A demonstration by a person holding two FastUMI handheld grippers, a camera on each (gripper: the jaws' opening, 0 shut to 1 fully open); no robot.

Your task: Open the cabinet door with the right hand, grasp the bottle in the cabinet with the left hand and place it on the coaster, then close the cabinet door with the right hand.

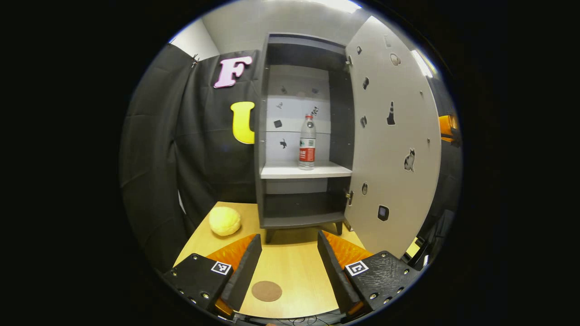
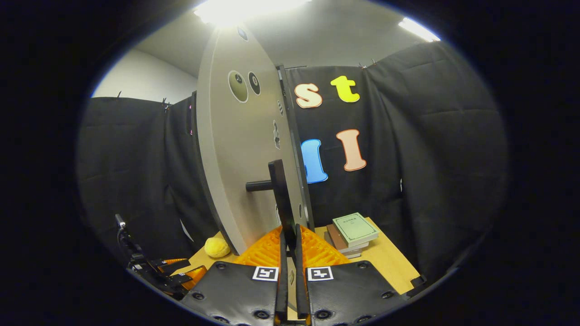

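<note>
door (image 1: 394,140): swung wide, edge out at 3 o'clock
bottle (image 1: 307,142): upright on shelf, roomy around
left gripper (image 1: 287,260): released, spread wide
right gripper (image 2: 288,240): clenched on handle (image 2: 277,190)

Left gripper (image 1: 287,253): at the bottom centre of the left gripper view, fingers spread wide apart, nothing between them. Right gripper (image 2: 288,246): at the bottom centre of the right gripper view, fingers drawn close together, pinching the dark door handle (image 2: 278,190) between them.
</note>
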